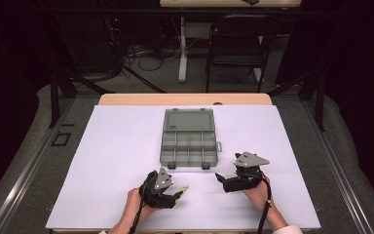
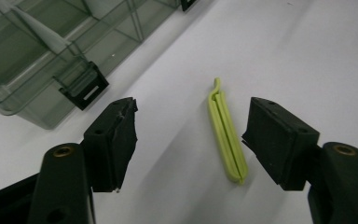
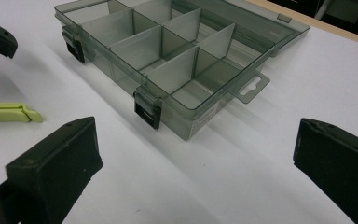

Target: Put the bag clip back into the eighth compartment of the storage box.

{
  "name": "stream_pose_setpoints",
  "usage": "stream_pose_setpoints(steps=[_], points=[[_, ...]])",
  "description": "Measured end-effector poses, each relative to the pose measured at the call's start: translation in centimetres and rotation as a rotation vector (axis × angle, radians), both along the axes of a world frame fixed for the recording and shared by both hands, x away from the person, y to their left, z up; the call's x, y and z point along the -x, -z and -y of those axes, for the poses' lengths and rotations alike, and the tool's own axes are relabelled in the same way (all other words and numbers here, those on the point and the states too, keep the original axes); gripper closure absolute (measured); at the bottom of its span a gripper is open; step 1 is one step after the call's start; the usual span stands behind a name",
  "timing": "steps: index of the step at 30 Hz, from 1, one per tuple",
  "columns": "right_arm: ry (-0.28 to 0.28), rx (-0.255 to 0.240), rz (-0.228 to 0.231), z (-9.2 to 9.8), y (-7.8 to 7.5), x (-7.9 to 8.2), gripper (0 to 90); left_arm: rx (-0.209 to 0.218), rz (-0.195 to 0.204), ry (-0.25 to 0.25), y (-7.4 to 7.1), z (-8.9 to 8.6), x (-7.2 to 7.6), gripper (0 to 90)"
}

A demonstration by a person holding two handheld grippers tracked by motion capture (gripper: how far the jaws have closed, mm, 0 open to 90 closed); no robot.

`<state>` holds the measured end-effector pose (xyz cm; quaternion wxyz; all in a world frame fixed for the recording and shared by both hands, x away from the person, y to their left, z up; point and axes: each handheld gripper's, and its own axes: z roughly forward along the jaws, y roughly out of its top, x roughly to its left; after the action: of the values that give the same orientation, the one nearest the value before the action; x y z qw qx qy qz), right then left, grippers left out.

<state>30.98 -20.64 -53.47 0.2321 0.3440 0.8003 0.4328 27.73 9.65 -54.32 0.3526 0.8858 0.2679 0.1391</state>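
Note:
A slim lime-green clip [image 1: 183, 188] lies flat on the white table. In the left gripper view the clip [image 2: 227, 140] rests between the black jaws, nearer the right pad, and neither pad touches it. My left gripper [image 1: 178, 191] is low over the table, its jaws [image 2: 192, 126] apart around the clip. An open grey-green compartment box [image 1: 189, 146] stands at the table's middle, lid folded back. My right gripper [image 1: 228, 167] sits to the box's lower right, open with nothing between its jaws [image 3: 198, 140]. The clip's end [image 3: 9, 113] shows at the left of the right gripper view.
The box's dividers and black latches [image 3: 148, 109] face me, and its compartments look empty [image 3: 168, 56]. One box corner [image 2: 37, 70] lies just left of my left gripper. White tabletop [image 1: 117, 146] spreads around the box. A chair [image 1: 236, 44] and cables stand beyond the far edge.

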Motion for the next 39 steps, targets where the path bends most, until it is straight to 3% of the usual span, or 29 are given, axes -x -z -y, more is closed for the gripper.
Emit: stream_pose_setpoints(steps=[11, 25, 39], points=[[-0.003, 0.001, -0.001, 0.0, 0.0, 0.0, 0.0, -0.005, -0.035, 0.053, 0.9, 0.9, 0.0, 59.4], [-0.009, 0.004, 0.000, -0.1, 0.0, 0.0, 0.0, 0.005, -0.054, 0.067, 1.4, 1.0, -0.1, 78.4], [-0.008, 0.004, -0.003, 0.0, 0.0, 0.0, 0.0, 0.035, -0.039, 0.056, 0.9, 0.2, -0.2, 79.7]])
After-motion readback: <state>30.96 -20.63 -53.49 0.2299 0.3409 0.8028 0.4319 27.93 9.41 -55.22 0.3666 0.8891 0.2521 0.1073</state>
